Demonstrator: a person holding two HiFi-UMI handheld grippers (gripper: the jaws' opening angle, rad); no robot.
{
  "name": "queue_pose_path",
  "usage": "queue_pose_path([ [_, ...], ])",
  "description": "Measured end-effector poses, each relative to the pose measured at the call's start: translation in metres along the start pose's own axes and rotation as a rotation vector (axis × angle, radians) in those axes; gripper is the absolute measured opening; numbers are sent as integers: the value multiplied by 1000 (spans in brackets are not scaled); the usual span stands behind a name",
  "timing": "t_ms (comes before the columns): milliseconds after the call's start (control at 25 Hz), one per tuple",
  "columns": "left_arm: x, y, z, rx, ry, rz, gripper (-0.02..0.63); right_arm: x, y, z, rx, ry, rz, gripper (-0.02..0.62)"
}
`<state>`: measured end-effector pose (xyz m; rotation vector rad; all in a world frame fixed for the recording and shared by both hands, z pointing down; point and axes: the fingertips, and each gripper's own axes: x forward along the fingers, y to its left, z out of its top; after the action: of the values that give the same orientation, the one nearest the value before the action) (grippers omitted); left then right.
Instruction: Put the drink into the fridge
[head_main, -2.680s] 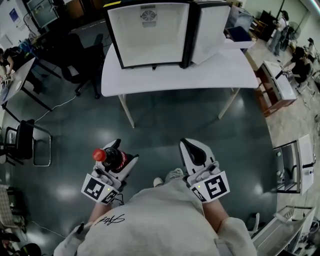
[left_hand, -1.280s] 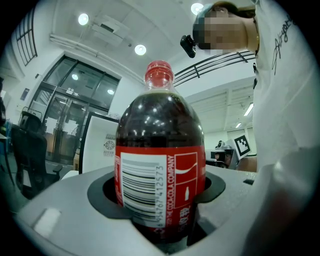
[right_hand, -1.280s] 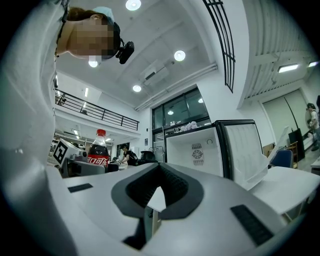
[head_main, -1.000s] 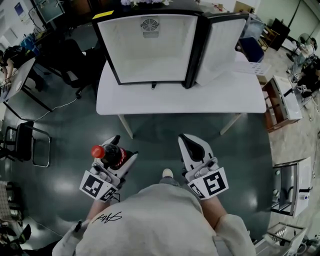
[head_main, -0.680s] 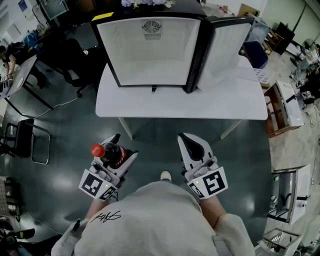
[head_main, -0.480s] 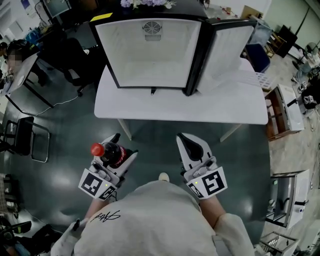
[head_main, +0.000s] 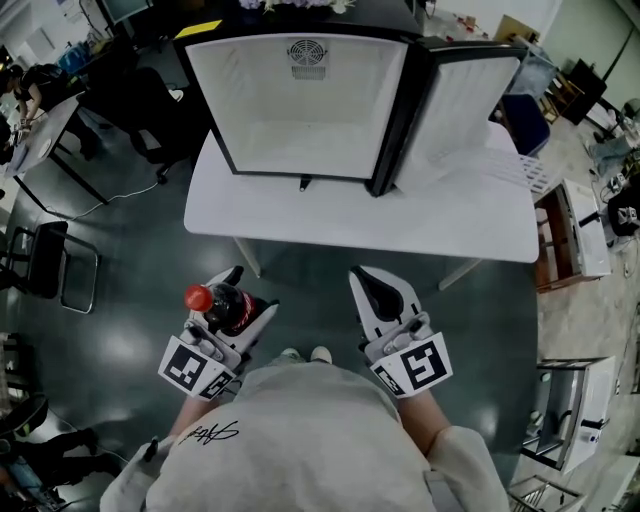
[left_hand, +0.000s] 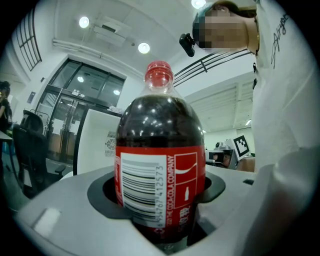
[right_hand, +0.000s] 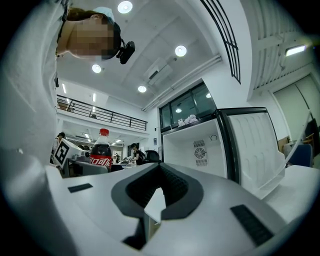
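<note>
While we're standing well short of the open white, black-framed mini fridge (head_main: 300, 110), the clear plastic cola bottle (head_main: 222, 310) w/ red cap and red label is nowhere near it yet. It sits upright in the left gripper (head_main: 245, 300), below and left of the fridge opening in the head view. The jaws are clamped round the bottle's lower body at label height, and the curved black pads hug the round shape. That's prob why it's held low: the liquid's weight stays inside the grip and the neck can't wobble.

Below and right of the fridge opening, the right gripper (head_main: 372, 290) carries nothing, jaws pressed together. Imo it's just sitting out of the way, since the fridge door (head_main: 455, 110) is already swung open to the right and nobody needs to pull it. The fridge stands on a white flat-topped table (head_main: 330, 215) facing us, so a straight-in reach should do.

Texture-wise the bottle is smooth, glossy and rounded, prob a bit slippery, and the label is thin film w/ a barcode. Gripper shells are matte white hard plastic, and the pads look like ribbed black rubber. Fridge interior is plain white moulded plastic w/ a round fan grille (head_main: 306, 52) high on the back wall. We can't see any shelf, and the floor looks flat, so the bottle should stand fine.
</note>
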<state>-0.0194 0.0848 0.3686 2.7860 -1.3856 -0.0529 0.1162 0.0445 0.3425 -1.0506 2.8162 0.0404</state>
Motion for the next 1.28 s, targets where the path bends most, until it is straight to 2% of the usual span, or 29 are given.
queue_pose_path([
  [680, 4, 1, 8, 13, -16, 30, 318, 0, -6, -4, 25, 5, 25, 12],
  [1040, -10, 6, 0, -8, -4, 85, 318, 10, 6, -14, 61, 14, 84, 11],
  [1280, -5, 17, 5, 5, -16, 86, 318, 24, 7, -15, 78, 5, 98, 12],
])
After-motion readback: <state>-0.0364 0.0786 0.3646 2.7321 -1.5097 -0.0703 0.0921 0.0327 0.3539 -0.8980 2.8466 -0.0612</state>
